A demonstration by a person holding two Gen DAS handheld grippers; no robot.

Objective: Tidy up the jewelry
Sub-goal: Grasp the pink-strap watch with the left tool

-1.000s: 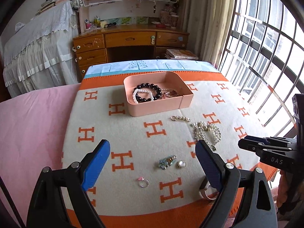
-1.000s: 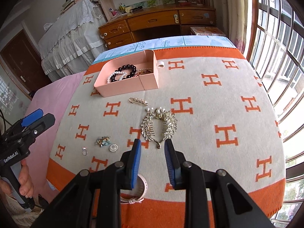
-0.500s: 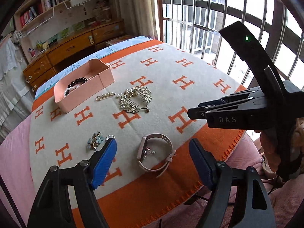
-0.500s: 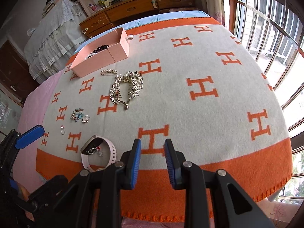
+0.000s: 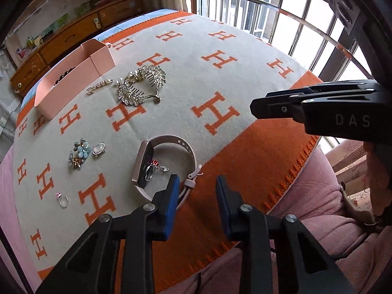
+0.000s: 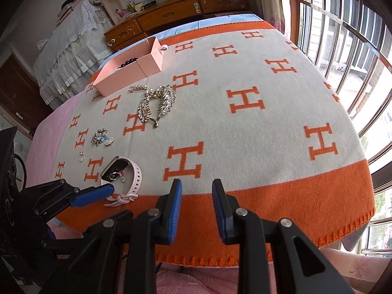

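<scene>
My left gripper [image 5: 196, 191] has just been closing, jaws still apart on nothing; the watch [image 5: 166, 166] lies just beyond my left finger [image 5: 170, 196]. Its strap looks soft and light, so I'd pinch the band near the buckle. My right gripper [image 6: 196, 196] hangs slightly parted, empty.

Open blanket [image 6: 281, 132] is seen right of the rhinestone hair comb [image 6: 156, 104]. The left side is crowded by the pink box [image 6: 127, 71], brooches [image 6: 100, 137], ring [image 6: 81, 157] and smartwatch [image 6: 122, 174].
</scene>
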